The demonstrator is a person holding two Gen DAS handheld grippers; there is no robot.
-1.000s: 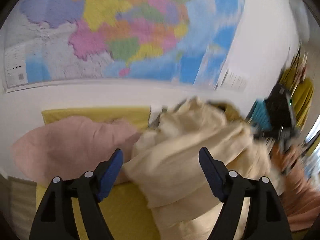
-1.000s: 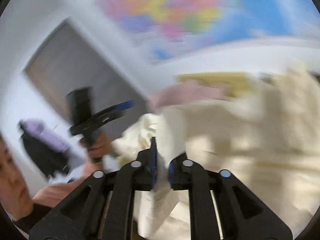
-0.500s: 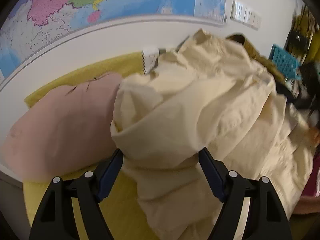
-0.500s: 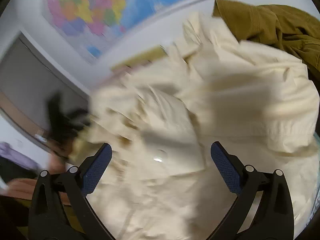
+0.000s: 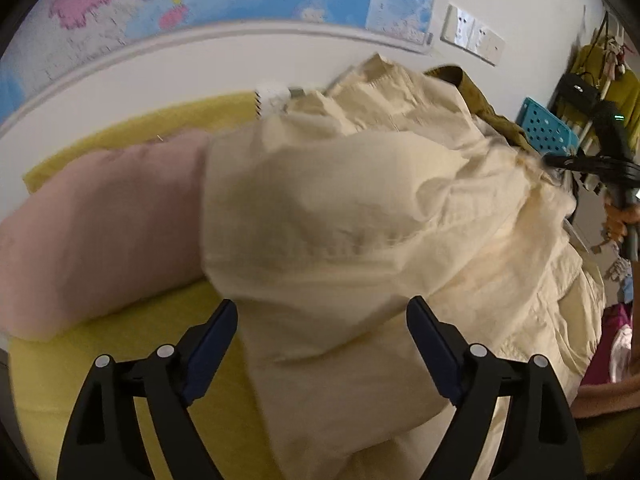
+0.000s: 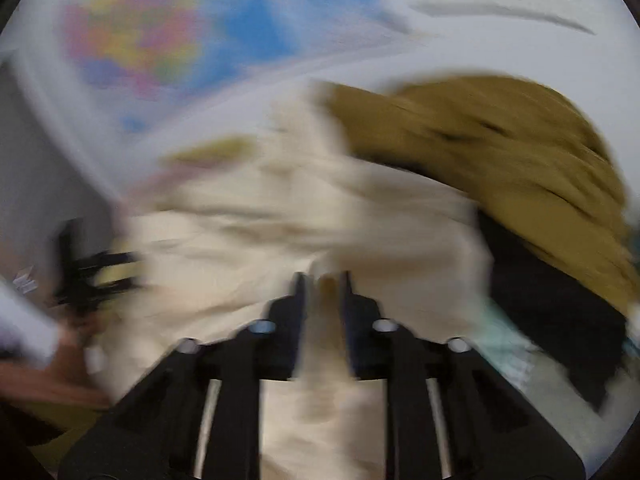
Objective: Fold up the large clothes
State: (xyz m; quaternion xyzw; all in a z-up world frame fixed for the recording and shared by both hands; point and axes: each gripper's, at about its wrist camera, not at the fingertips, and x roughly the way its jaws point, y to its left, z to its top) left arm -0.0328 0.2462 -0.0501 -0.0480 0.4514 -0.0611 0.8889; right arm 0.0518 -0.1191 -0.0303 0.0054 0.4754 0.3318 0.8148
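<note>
One pink pillow (image 5: 100, 220) beside cream garment (image 5: 360, 220).

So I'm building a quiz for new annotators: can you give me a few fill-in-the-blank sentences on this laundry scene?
1. The big garment between the left gripper's open jaws is ___ coloured.
2. Left of it lies a ___ cushion.
3. On the wall hangs a colourful ___.
4. The right gripper's closing jaws have ___ fabric between them.

Missing: cream; pink; map; cream

A large cream garment (image 5: 360, 216) lies crumpled in a loose heap on a yellow-green surface (image 5: 120, 360), just beside a pink cloth (image 5: 100, 220), with an olive-brown garment (image 6: 500, 152) bunched at its far edge
</note>
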